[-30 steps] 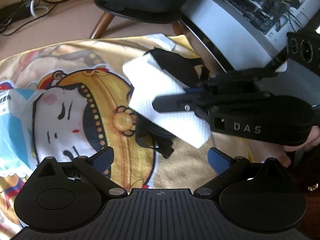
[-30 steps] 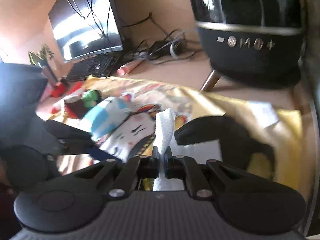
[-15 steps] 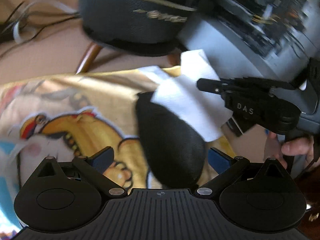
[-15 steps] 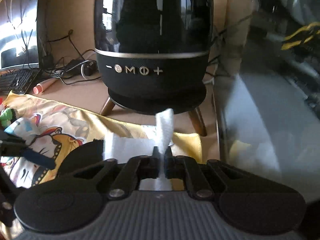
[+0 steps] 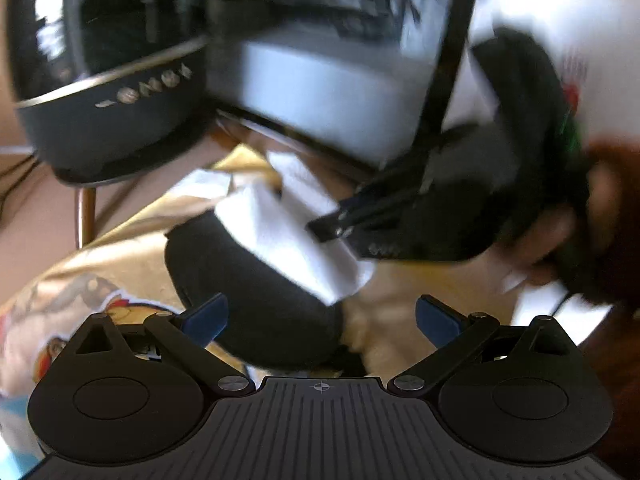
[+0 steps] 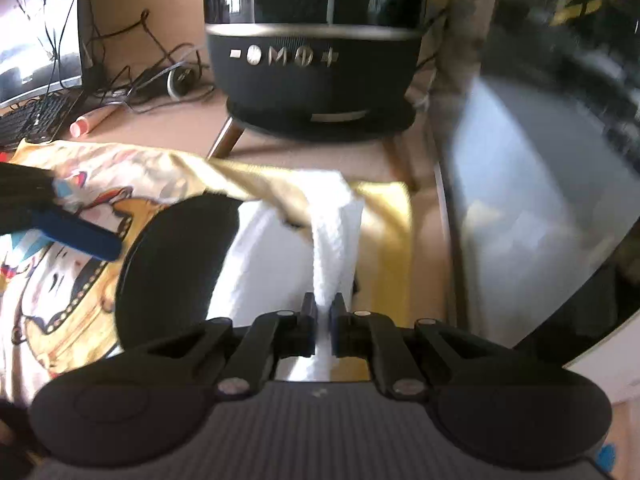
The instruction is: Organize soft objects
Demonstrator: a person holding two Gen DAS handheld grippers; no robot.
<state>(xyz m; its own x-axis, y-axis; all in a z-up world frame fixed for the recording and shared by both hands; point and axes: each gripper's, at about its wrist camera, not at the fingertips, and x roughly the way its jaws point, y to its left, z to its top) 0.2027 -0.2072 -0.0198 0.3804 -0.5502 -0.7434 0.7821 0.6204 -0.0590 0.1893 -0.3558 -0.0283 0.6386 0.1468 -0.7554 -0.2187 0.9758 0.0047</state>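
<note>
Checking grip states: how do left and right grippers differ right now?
The left gripper is open with nothing between its blue pads; the right gripper is shut on the white tissue. The left hovers over the black pad; the right lifts the tissue beside it. Both point down at the yellow printed cloth.

A white, quilted paper towel [image 6: 334,240] is hanging crumpled and folded, one pinched fold rising upright while the rest is draping down over the right edge of a black, rounded soft fabric pad [image 6: 176,264]. The pad is lying flat on a yellow cloth printed with a cartoon face [image 6: 72,280], covering part of the print near the cloth's far right end. The cloth is lying spread out, its far edge rumpled beside the towel.
</note>
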